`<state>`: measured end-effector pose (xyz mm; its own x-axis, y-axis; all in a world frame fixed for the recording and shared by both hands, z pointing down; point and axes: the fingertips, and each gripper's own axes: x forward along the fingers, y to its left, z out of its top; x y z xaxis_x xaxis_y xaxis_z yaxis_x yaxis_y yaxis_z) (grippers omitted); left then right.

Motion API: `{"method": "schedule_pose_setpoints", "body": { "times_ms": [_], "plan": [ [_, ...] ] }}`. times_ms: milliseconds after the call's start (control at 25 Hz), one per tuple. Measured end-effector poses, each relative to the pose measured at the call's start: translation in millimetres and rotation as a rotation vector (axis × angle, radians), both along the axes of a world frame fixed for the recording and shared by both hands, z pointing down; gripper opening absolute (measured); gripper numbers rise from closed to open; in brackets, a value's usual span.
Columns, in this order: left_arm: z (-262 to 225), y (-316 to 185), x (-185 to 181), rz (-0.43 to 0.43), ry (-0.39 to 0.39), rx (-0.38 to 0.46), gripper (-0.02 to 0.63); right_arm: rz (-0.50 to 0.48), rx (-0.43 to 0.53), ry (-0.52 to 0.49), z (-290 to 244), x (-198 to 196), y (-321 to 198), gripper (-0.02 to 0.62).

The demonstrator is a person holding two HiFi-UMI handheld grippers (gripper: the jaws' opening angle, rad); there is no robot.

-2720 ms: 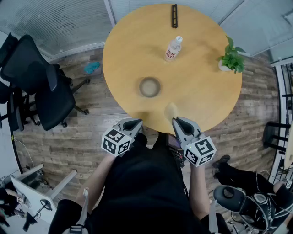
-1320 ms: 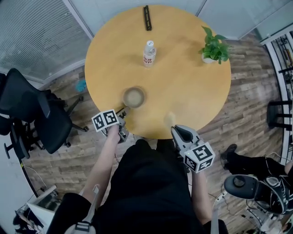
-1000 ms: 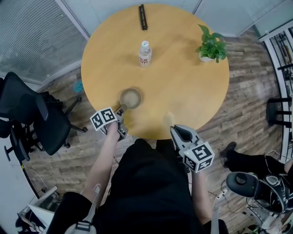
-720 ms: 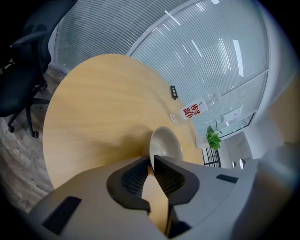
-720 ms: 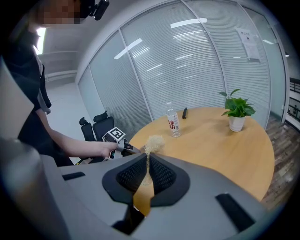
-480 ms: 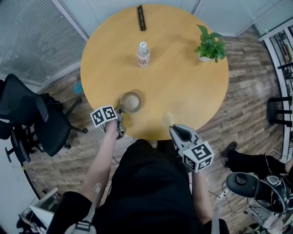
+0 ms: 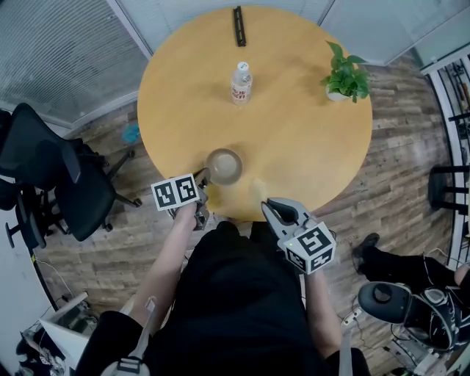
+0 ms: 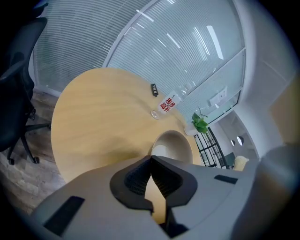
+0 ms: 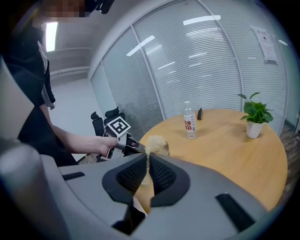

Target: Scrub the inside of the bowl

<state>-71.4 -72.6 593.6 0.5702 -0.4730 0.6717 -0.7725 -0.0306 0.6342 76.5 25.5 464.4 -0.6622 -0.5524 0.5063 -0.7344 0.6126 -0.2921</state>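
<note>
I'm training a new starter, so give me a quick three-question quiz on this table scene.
1. True or false: the potted plant stands nearer the person than the bowl.
2. What stands between the bowl and the black bar? A) water bottle B) mug C) kettle
3. Fill in: the left claw sits at the bowl's ____.
Key: 1 false; 2 A; 3 rim.

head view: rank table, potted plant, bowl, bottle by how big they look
1. table
2. potted plant and bowl, about alike, too close to rank
3. bottle
</note>
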Motion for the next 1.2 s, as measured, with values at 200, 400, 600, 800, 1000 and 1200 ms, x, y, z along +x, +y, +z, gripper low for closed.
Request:
{"method": "schedule_pose_setpoints", "body": {
  "times_ms": [200, 400, 600, 800, 1000, 1200],
  "plan": [
    [-37, 14, -1, 0.061, -0.018, 0.099, 0.017, -0.111, 0.053, 0.042, -4, -46, -5, 0.028],
    [-69, 28, -10, 0.103, -0.066, 0.202, 0.017, -0.173, 0.096, 0.086, -7, -90, -14, 0.028],
    [-93, 41, -12, 0.167, -0.108, 0.298, 0.017, -0.191, 0.102, 0.141, -3, -126, -19, 0.028],
    [-104, 42, -15, 0.198, -0.158, 0.356, 0.015, -0.202, 0.091, 0.116, -4, -144, -19, 0.028],
    [-110, 46, -10, 0.226, -0.163, 0.381, 0.014, -0.173, 0.052, 0.114, 4, -147, -22, 0.029],
    [-114, 47, -8, 0.248, -0.192, 0.413, 0.015, -0.019, -0.017, 0.026, 9, -127, -33, 0.029]
  ]
}}
